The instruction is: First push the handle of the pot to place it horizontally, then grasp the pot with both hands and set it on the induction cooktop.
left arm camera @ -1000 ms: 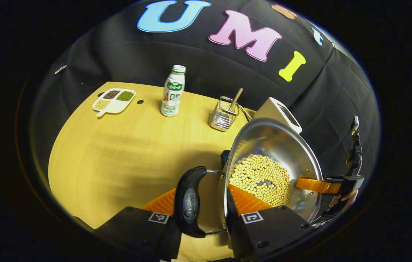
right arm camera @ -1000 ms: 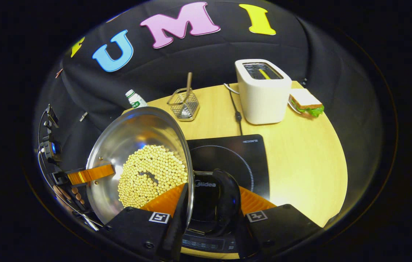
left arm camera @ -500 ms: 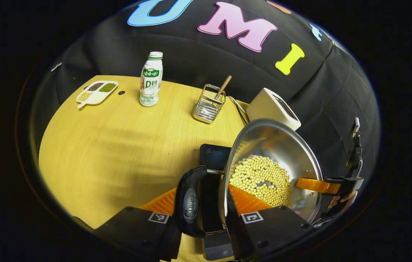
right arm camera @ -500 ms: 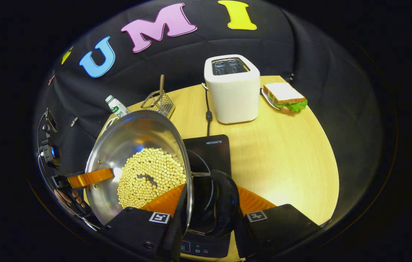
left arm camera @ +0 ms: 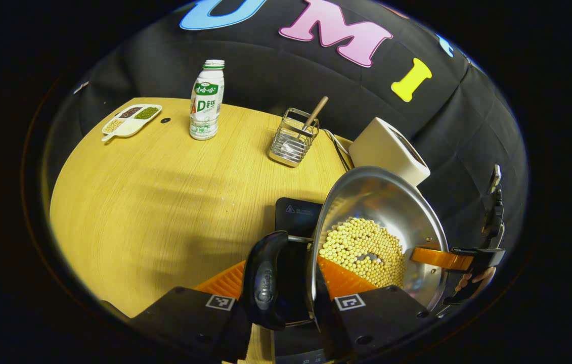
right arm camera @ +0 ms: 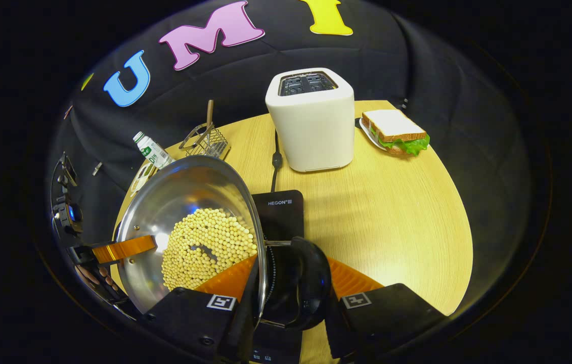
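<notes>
table (left arm camera: 154, 202): round wooden top, everything sits on it; reference for the rest is the cooktop
induction cooktop (right arm camera: 280, 215): flat black glass slab, near edge of table, directly under the pot; toaster just behind it
pot (left arm camera: 374, 227): steel, two-handled, held in the air above the cooktop by both grippers, not set down yet; stiff, polished wall looks slippery; judged heavyish with its load, so keep it level
beans (right arm camera: 207, 247): loose pale round beans covering pot bottom; will roll and shift weight if pot tilts, could spill
toaster (right arm camera: 311, 119): white, behind cooktop, cord trails toward it
bottle (left arm camera: 206, 101): well left of cooktop, far side of table
wire basket (left arm camera: 293, 139): behind cooktop, left of toaster, wooden stick in it
left gripper (left arm camera: 286, 285): closed down across the pot's rim, one finger inside on the wall, one outside by the black handle (left arm camera: 263, 280)
right gripper (right arm camera: 291, 285): same, clamped over opposite rim by other black handle (right arm camera: 311, 285)
grip advice: rim at the handle roots is the best hold, both sides even, lower slowly
</notes>
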{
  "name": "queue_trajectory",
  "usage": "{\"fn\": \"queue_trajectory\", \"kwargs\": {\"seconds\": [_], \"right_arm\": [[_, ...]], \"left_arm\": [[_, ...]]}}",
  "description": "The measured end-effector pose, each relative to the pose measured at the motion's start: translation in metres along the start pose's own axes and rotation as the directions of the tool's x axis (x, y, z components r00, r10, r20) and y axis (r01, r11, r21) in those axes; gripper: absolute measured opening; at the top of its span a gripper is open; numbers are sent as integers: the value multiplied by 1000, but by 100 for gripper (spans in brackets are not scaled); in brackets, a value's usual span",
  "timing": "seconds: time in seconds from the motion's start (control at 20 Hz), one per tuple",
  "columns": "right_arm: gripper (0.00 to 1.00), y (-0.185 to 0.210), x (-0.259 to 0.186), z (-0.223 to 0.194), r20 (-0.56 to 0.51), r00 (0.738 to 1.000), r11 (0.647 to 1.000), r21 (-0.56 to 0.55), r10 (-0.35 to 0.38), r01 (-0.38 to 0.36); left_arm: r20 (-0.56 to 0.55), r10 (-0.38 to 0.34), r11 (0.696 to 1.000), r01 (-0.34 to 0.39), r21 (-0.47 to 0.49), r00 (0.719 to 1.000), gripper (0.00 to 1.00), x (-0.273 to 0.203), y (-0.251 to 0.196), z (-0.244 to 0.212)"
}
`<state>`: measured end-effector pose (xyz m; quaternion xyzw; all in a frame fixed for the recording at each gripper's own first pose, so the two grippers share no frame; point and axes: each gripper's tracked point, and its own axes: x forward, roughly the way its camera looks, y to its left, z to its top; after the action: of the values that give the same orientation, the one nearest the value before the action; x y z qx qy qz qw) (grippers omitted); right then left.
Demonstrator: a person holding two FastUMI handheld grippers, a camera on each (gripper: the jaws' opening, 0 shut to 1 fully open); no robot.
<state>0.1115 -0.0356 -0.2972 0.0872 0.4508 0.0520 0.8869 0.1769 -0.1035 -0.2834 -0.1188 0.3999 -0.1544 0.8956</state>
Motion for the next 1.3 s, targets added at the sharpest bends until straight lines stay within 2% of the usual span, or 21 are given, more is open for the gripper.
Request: {"fn": "queue_trajectory", "kwargs": {"seconds": [0.25, 0.35, 0.4, 0.5, 0.55, 0.65, 0.85, 0.9, 0.95, 1.0, 1.1, 1.15, 1.25, 1.3], "right_arm": [[61, -6, 4, -4, -6, 1000, 1000, -14, -6, 6], [57, -6, 6, -5, -8, 1000, 1000, -2, -2, 2], [61, -8, 8, -6, -11, 1000, 1000, -3, -1, 1], [61, -8, 7, -7, -11, 1000, 1000, 19, 8, -7], [58, -6, 7, -6, -5, 1000, 1000, 12, 10, -10], [62, -7, 7, -5, -3, 1000, 1000, 8, 7, -7], [62, -8, 7, -4, -2, 1000, 1000, 11, -6, 6], [58, -8, 6, -4, 1, 1000, 1000, 8, -15, 15], [64, -9, 6, -4, 3, 1000, 1000, 4, -19, 19], [65, -9, 5, -3, 7, 1000, 1000, 3, -24, 24], [73, -7, 1, -1, 16, 1000, 1000, 9, -17, 17], [84, -6, -2, 1, 21, 1000, 1000, 11, -16, 16], [100, -6, -7, 2, 32, 999, 1000, 15, -18, 17], [99, -5, -13, 4, 42, 999, 1000, 15, -19, 19]], "left_arm": [[-15, -6, 1000, 6, -11, 1000, 57, 9, 2, -9], [-4, -8, 1000, 8, -7, 1000, 58, 8, 1, -6], [1, -10, 1000, 10, -1, 1000, 57, 9, 1, -5], [-3, -11, 1000, 11, 1, 1000, 58, 8, 1, -7], [-6, -15, 1000, 15, -3, 1000, 58, 9, 2, -7], [-10, -14, 1000, 14, -4, 1000, 59, 10, 2, -8], [-35, 23, 1000, -23, 11, 999, 63, 9, 4, -13], [-32, 33, 999, -32, 18, 999, 62, 8, 4, -12], [-26, 43, 999, -43, 23, 999, 67, 7, 4, -11], [-16, 51, 998, -50, 25, 999, 65, 5, 4, -8], [-4, 36, 999, -36, 8, 999, 73, 2, 0, -5], [-1, 41, 999, -41, 0, 999, 77, -1, 0, -3], [3, 64, 998, -64, -3, 998, 96, -8, 6, 0], [3, 70, 998, -70, -1, 998, 96, -12, 7, -1]]}}
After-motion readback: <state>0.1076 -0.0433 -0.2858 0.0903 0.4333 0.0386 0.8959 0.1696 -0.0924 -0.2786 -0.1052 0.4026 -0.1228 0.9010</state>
